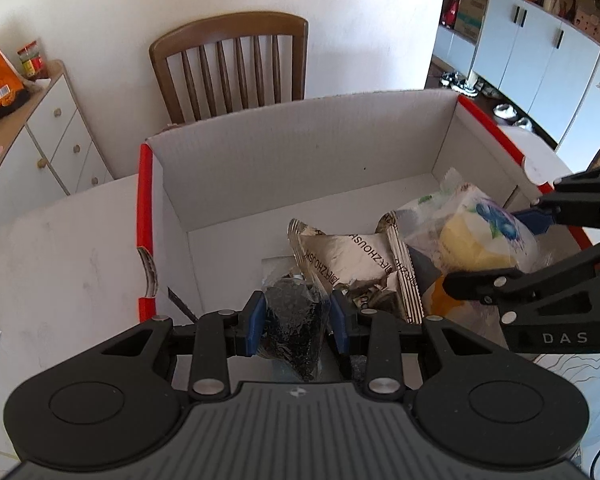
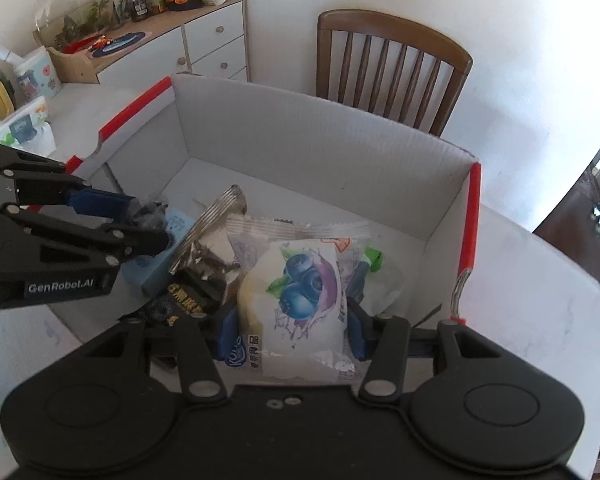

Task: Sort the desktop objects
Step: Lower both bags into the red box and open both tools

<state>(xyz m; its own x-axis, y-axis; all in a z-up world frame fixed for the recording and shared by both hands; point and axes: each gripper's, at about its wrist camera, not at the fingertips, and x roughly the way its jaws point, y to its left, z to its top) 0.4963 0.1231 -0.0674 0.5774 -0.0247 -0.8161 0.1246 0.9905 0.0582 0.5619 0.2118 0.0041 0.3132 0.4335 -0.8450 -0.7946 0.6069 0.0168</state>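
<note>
A white cardboard box with red edges (image 1: 260,168) (image 2: 320,148) stands on the table. My left gripper (image 1: 298,322) is shut on a clear packet of dark bits (image 1: 296,320) over the box's near side; it shows in the right wrist view (image 2: 150,212) too. My right gripper (image 2: 288,330) is shut on a blueberry bread packet (image 2: 300,292) (image 1: 480,236) over the box. A silver foil snack packet (image 1: 340,260) (image 2: 212,220) lies on the box floor between them, with a light blue box (image 2: 156,264) and a black packet (image 2: 188,300) beside it.
A wooden chair (image 1: 232,64) (image 2: 388,68) stands behind the box. A white drawer cabinet (image 1: 48,128) (image 2: 212,44) with snack bags and jars is at the left. Tissue packs (image 2: 26,126) sit on the table's far left.
</note>
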